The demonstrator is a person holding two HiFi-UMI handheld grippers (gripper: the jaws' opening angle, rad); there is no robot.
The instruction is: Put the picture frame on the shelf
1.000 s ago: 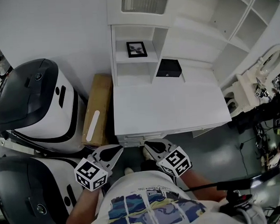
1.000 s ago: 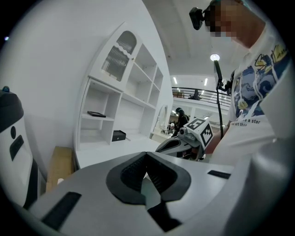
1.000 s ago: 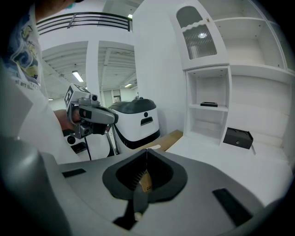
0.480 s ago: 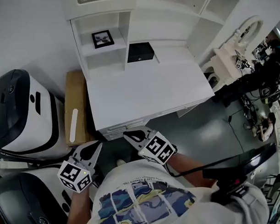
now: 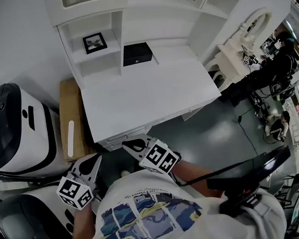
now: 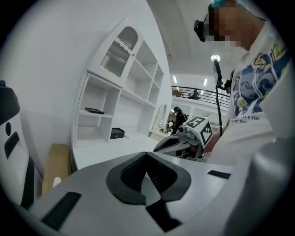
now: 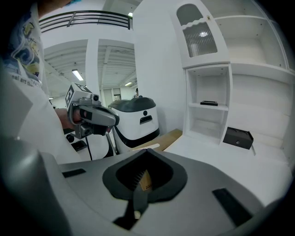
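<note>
left gripper point(image 5: 93, 161): 7 o'clock in head view, held low, tips aimed toward 1 o'clock, jaws together, nothing between | right gripper point(image 5: 130, 144): 6 o'clock, tips aimed toward 10 o'clock, jaws together, empty

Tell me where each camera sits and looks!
Head view: on the person's head, looking steeply down at the white desk; shirt, left gripper and right gripper show.
Left gripper view: on the left gripper, facing the shelf past its shut jaws; the right gripper shows.
Right gripper view: on the right gripper, facing the shelf; the left gripper shows.
All three share the picture frame on the shelf.
</note>
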